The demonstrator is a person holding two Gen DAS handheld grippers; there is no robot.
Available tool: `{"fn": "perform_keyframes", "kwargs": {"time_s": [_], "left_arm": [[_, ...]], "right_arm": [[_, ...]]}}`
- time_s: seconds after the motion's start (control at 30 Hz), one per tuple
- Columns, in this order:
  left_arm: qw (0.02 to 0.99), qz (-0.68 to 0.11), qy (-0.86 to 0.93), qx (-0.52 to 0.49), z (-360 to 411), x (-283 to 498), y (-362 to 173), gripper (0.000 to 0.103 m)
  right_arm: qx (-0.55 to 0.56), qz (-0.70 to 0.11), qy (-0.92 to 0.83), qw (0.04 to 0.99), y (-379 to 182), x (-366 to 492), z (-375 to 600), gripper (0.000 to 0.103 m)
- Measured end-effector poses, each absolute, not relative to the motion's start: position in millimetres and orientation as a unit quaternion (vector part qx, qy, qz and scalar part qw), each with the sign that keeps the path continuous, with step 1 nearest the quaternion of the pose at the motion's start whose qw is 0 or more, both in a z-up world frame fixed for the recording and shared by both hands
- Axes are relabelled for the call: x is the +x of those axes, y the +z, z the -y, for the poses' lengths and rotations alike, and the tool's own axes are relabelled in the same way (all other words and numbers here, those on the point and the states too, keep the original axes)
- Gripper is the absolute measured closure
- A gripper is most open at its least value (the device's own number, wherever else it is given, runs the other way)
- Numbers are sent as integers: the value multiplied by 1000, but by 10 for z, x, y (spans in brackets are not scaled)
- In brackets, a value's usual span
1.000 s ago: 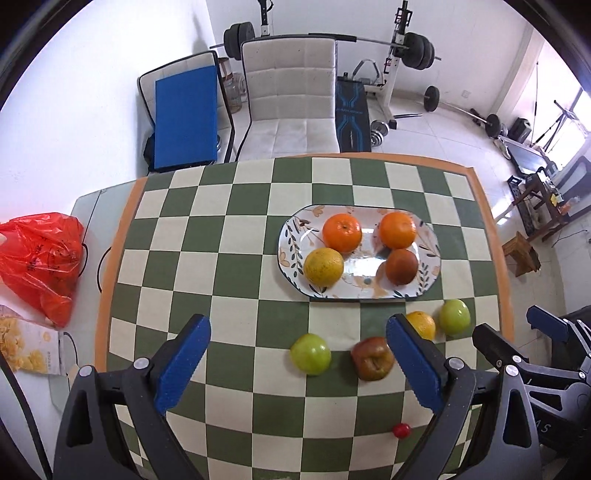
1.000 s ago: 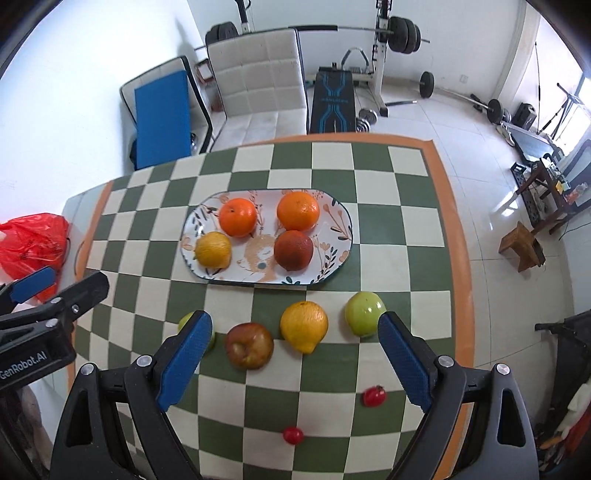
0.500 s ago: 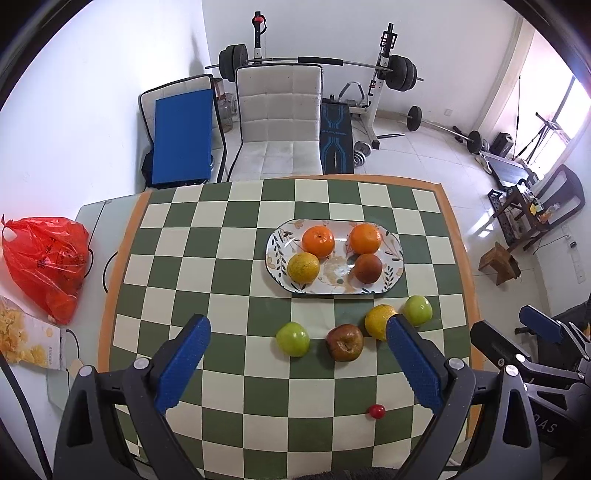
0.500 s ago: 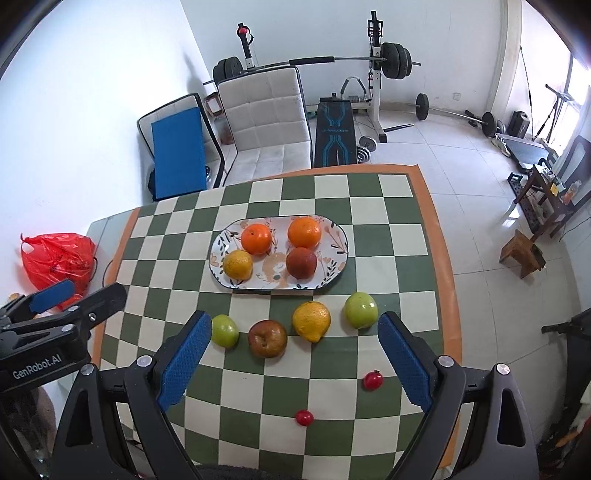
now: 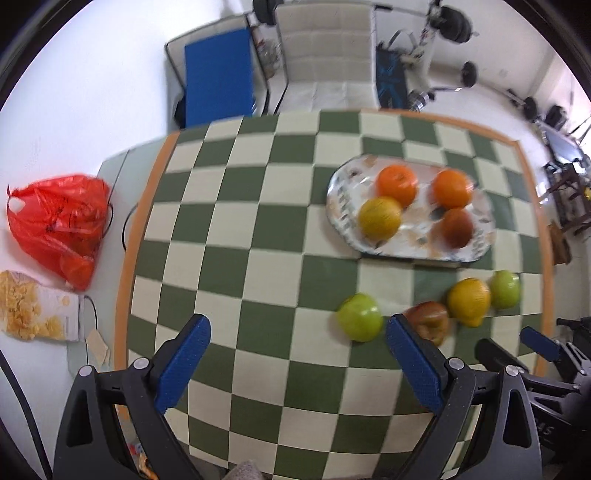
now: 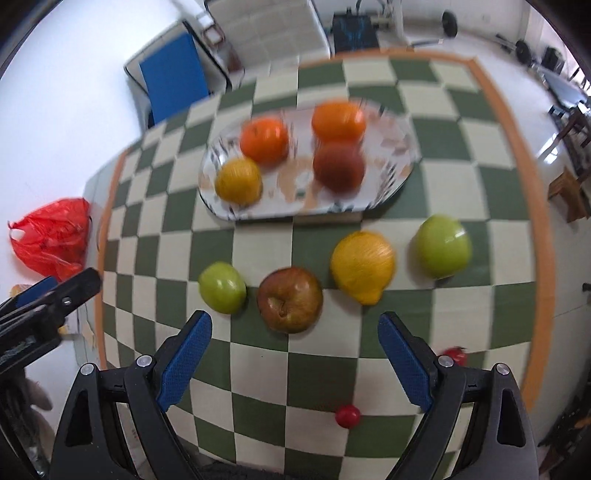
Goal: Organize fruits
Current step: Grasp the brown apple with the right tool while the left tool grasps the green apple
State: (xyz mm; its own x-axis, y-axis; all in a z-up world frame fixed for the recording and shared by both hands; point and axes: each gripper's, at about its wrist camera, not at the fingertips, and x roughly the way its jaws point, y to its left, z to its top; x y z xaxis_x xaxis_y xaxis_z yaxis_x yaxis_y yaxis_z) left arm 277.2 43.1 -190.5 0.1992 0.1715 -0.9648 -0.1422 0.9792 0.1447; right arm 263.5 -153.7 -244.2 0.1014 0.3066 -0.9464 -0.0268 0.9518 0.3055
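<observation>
An oval patterned plate on the checkered table holds two oranges, a yellow fruit and a dark red fruit. In front of it lie a green apple, a brown-red apple, a lemon and a second green apple. Two small red tomatoes lie nearer. My right gripper hangs open just before the brown-red apple. My left gripper is open over bare cloth, left of the green apple. The plate sits far right in the left wrist view.
A red plastic bag and a snack packet lie off the table's left edge. A white chair, a blue-padded chair and weight equipment stand beyond the far edge. The orange table border runs close on the right.
Both grippers have dropped back toward the table and the fruits look larger. The left view has shifted left; the right gripper now faces the brown-red apple. Both stay open.
</observation>
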Motion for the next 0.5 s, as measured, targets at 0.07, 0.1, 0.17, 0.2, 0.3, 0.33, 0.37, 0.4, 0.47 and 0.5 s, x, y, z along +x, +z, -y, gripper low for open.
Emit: {"fn": "perform_keyframes", "kwargs": {"time_s": [0.07, 0.1, 0.17, 0.2, 0.3, 0.33, 0.37, 0.4, 0.47, 0.5], "left_arm": [[757, -644, 112, 5, -532, 2796, -2120, 6], [749, -653, 117, 4, -573, 2804, -2216, 6], [730, -672, 121, 1, -640, 2821, -2410, 6], [724, -679, 121, -2, -662, 2828, -2481, 6], [707, -697, 113, -23, -697, 2861, -2670, 6], [700, -705, 109, -30, -695, 2872, -2735, 6], [695, -711, 102, -38, -686, 2890, -2780, 6], [689, -717, 95, -47, -673, 2912, -2826, 6], [681, -725, 83, -67, -630, 2950, -2928, 6], [673, -731, 76, -82, -613, 2972, -2991, 6]], "right_arm": [[102, -685, 113, 712, -2825, 2713, 1388, 11], [100, -691, 112, 707, -2937, 2732, 1343, 12], [90, -703, 110, 696, -3178, 2785, 1231, 13], [88, -706, 113, 693, -3274, 2802, 1188, 19], [74, -714, 121, 685, -3458, 2811, 1089, 35], [71, -714, 124, 686, -3459, 2792, 1092, 35], [65, -716, 122, 684, -3456, 2765, 1107, 35], [59, -719, 117, 682, -3450, 2714, 1150, 35], [64, -721, 116, 680, -3427, 2620, 1264, 35], [65, -725, 112, 677, -3431, 2570, 1326, 35]]}}
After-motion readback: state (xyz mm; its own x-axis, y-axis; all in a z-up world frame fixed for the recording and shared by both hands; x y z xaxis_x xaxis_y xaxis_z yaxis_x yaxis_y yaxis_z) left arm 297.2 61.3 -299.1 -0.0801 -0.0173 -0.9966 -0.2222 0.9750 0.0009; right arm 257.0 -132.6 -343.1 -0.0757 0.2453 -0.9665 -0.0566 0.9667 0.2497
